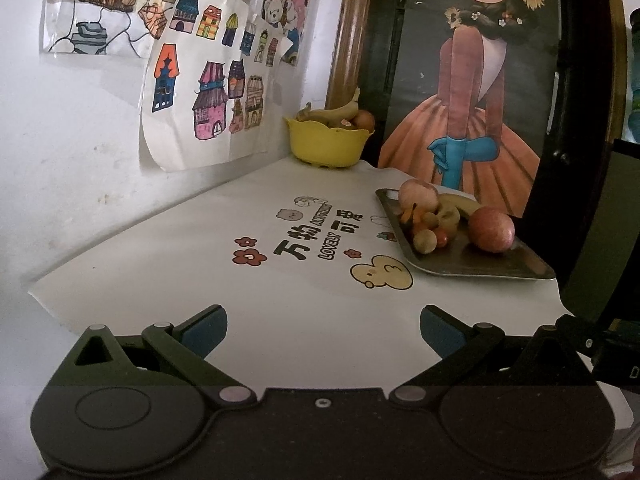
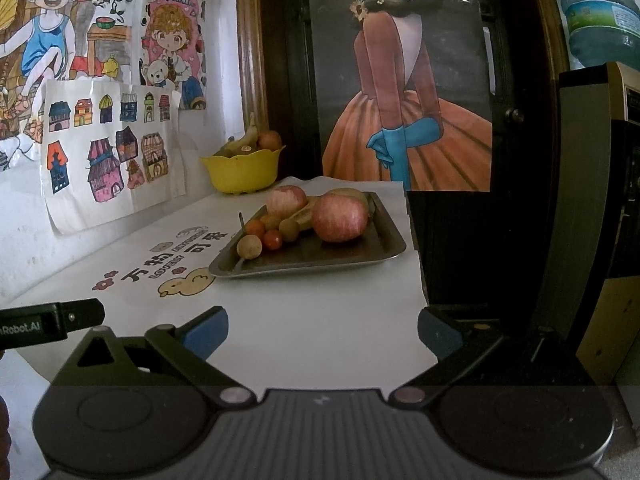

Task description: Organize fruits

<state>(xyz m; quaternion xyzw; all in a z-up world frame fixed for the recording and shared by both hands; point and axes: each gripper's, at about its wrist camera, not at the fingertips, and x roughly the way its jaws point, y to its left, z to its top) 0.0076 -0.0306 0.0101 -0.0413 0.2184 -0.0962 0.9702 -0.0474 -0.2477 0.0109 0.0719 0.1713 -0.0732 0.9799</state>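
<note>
Fruits on tray, "LOVELY" tablecloth

yellow bowl | grey tray | red-pink apples | white cloth, cartoon prints

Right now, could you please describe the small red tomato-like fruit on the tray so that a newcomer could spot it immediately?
Find the metal tray on the white table, in front of the yellow bowl. At its near left end is a cluster of small fruits beside the large apple. The one you want is the small red fruit, the only shiny red one, between a pale tan round fruit and a brownish-green one.
</note>
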